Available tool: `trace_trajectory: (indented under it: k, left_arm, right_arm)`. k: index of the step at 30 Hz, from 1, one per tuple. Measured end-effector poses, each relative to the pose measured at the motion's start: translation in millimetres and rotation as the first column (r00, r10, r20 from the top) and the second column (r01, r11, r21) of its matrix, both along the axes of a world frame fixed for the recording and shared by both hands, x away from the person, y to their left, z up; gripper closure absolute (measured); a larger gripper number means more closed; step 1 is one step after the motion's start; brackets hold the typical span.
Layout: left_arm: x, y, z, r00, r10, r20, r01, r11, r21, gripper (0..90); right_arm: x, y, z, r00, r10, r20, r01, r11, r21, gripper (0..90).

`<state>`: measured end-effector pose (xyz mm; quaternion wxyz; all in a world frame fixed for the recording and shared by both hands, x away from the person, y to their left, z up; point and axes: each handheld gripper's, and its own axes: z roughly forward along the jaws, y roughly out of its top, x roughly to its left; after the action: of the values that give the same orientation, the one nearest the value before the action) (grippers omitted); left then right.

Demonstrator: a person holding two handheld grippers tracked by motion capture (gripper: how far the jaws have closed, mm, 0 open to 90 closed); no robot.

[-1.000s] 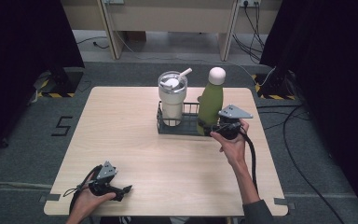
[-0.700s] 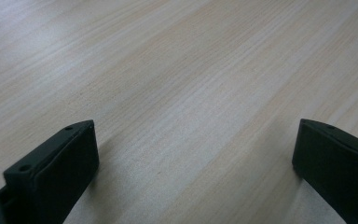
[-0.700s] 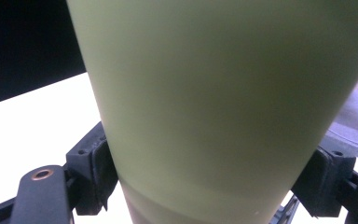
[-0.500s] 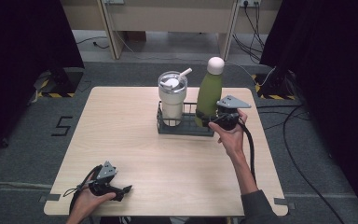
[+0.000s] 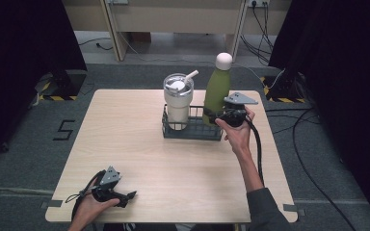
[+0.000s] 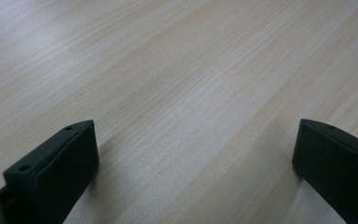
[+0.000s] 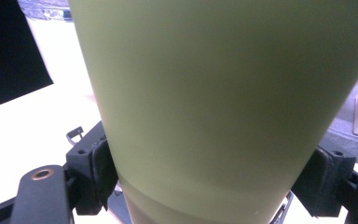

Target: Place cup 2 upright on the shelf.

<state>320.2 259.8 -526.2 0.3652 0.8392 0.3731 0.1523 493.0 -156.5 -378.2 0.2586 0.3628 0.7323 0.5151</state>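
Note:
A green bottle (image 5: 218, 91) with a white cap stands upright over the right end of a black wire basket (image 5: 192, 131). My right gripper (image 5: 214, 115) is shut on the bottle's lower body. In the right gripper view the green bottle (image 7: 223, 93) sits between both pads of my right gripper (image 7: 209, 172). The bottle's base is hidden behind the gripper. A white tumbler (image 5: 178, 98) with a straw stands in the basket's left part. My left gripper (image 5: 126, 197) rests open at the table's front left corner, and in its own view my left gripper (image 6: 193, 154) has only bare wood between its jaws.
The wooden table (image 5: 173, 163) has bare surface between the basket and the left gripper. A cable (image 5: 257, 144) trails from the right gripper along the forearm. Dark curtains and floor cables surround the table.
The right gripper has lifted the green bottle; its cap stands higher over the basket than a second ago. The left gripper has stayed where it was.

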Motion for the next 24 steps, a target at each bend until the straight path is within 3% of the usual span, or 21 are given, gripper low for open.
trace_trajectory:
  k: [24]
  left_arm:
    - [0.0, -0.1, 0.0, 1.0000, 0.001, 0.000, -0.001, 1.0000, -0.001, 0.0]
  right_arm:
    - [25.1, 0.4, -19.0, 0.9986, -0.049, -0.017, 0.050, 0.998, 0.032, 21.0]
